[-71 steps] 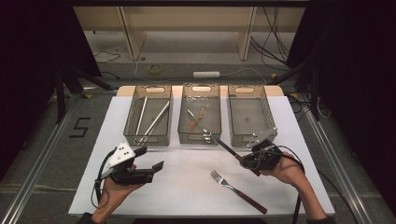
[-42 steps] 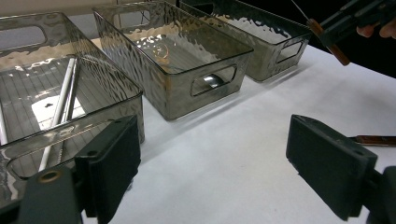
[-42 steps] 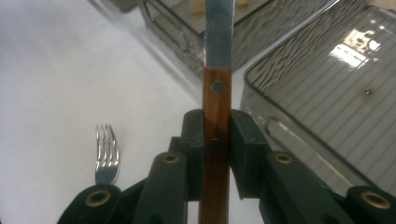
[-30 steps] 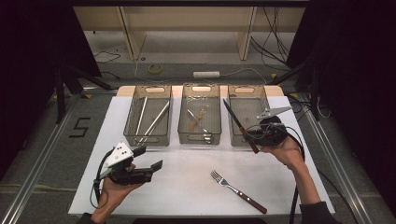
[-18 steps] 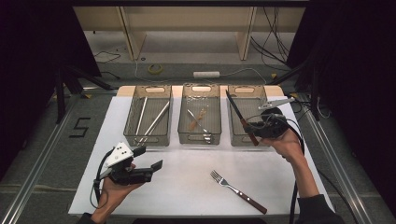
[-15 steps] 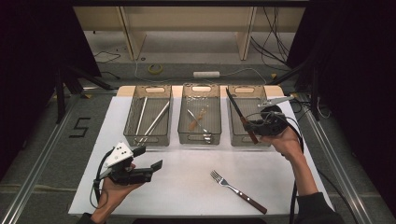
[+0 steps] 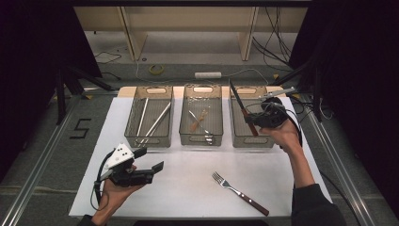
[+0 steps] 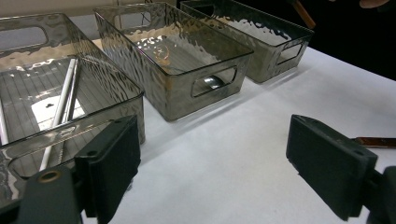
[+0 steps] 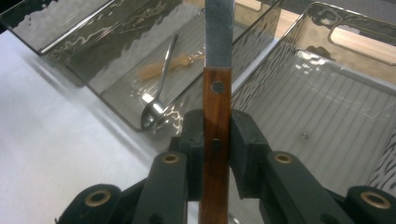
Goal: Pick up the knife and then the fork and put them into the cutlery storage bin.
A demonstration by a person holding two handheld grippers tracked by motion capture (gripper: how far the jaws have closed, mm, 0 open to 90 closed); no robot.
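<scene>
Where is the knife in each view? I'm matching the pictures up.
High view: knife in the right tool, over the right bin's left edge.
Left gripper view: knife's brown handle at the top edge, right of centre.
Right gripper view: knife upright at centre, between the jaws.
Shared landmark: the middle bin.

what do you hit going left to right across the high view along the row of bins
Left bin holding long metal utensils → middle bin with a spoon and a wooden piece → right bin, with the knife over it → right gripper clamped on the knife's wooden handle.
</scene>
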